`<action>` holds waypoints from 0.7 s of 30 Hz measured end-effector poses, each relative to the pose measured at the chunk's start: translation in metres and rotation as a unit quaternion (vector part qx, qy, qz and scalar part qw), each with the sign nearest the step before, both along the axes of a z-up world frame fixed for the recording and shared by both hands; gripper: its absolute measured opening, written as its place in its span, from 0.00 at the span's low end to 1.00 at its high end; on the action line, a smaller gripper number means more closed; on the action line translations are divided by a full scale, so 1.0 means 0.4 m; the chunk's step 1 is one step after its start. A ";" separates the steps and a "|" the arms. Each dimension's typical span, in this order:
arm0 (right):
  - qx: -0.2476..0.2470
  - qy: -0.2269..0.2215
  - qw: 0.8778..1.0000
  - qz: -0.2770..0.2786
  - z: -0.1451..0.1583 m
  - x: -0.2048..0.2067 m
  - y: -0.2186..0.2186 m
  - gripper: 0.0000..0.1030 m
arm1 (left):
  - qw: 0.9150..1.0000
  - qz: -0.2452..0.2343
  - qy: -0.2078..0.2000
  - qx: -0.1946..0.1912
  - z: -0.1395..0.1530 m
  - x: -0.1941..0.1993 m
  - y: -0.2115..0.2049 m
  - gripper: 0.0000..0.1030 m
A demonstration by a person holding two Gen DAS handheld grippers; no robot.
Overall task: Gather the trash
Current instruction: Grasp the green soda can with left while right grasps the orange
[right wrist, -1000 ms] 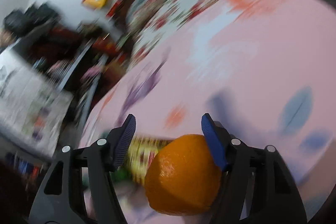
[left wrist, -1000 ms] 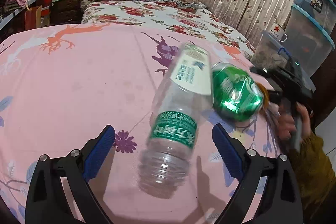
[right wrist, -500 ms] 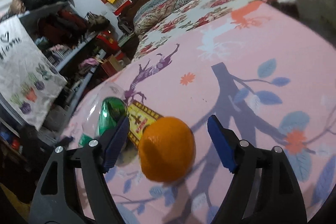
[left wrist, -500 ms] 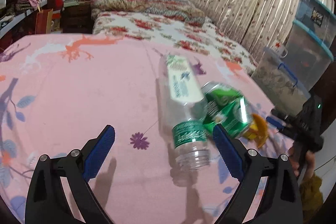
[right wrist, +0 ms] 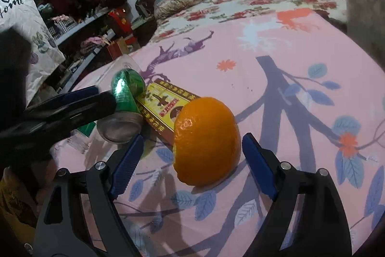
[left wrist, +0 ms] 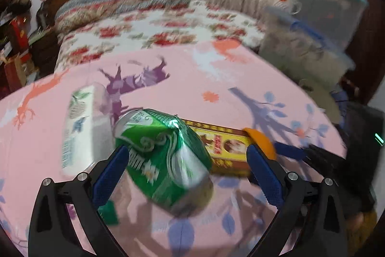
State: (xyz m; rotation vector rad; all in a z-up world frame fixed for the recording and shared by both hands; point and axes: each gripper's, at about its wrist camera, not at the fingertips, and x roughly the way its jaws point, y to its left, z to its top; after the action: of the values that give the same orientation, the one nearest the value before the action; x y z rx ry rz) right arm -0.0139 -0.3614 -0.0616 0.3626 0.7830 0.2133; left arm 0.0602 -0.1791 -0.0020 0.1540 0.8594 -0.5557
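A dented green can (left wrist: 163, 160) fills the lower centre, lying between the left gripper (left wrist: 185, 175)'s wide-open blue pads, which have just been opening; neither pad presses it. Behind it lie a clear bottle (left wrist: 81, 127) at left and a yellow box (left wrist: 226, 148) at right, on the pink counter (left wrist: 192, 78).

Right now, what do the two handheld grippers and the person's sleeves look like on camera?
Both match: the left gripper and right gripper have black, cut-out plastic finger frames with silver screws, tipped with blue ribbed pads. A small green light glows on the right gripper's black body. The sleeve at the left gripper is mustard-yellow knit.
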 end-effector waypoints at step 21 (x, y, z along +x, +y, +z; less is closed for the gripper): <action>0.084 -0.016 0.995 -0.059 -0.004 -0.058 -0.155 0.39 | 0.994 -0.050 0.016 -0.094 0.068 -0.080 0.108 0.35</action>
State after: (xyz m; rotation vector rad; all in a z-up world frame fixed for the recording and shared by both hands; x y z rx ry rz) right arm -0.0371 -0.4232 -0.0633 0.5625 0.7123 0.1743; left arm 0.0283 -0.1357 0.0253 0.0159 0.8289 -0.7323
